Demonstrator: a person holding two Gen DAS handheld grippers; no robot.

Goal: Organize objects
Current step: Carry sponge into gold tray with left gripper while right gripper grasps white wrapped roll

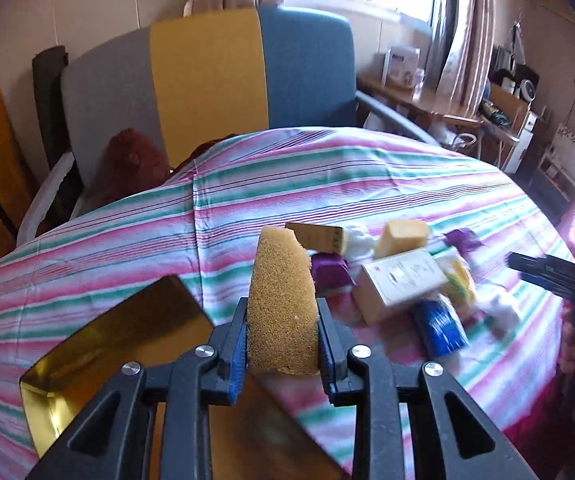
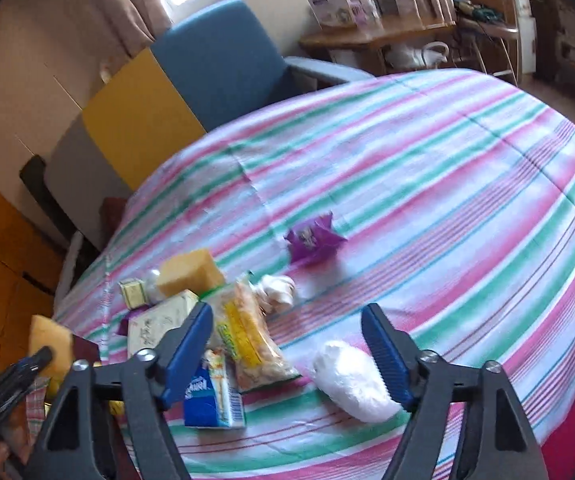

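Note:
My left gripper [image 1: 281, 312] is shut on a tan sponge [image 1: 279, 300], held upright above a gold box [image 1: 119, 340] at the table's near left. The same sponge shows at the left edge of the right wrist view [image 2: 49, 340]. My right gripper [image 2: 287, 328] is open and empty above the striped tablecloth [image 2: 447, 184]. Between its fingers lie a white wrapped bundle [image 2: 351, 380], a yellow snack bag [image 2: 247, 336] and a blue carton [image 2: 211, 396]. A second sponge [image 2: 189, 272], a white box [image 2: 159, 324] and a purple packet [image 2: 313, 240] lie farther off.
A pile of items lies to the right of the held sponge: a white box [image 1: 399, 284], a sponge [image 1: 405, 236], purple packets [image 1: 329, 272], a blue carton [image 1: 439, 324]. A blue, yellow and grey chair [image 1: 207, 80] stands behind the table. A desk [image 1: 419, 100] is at the back right.

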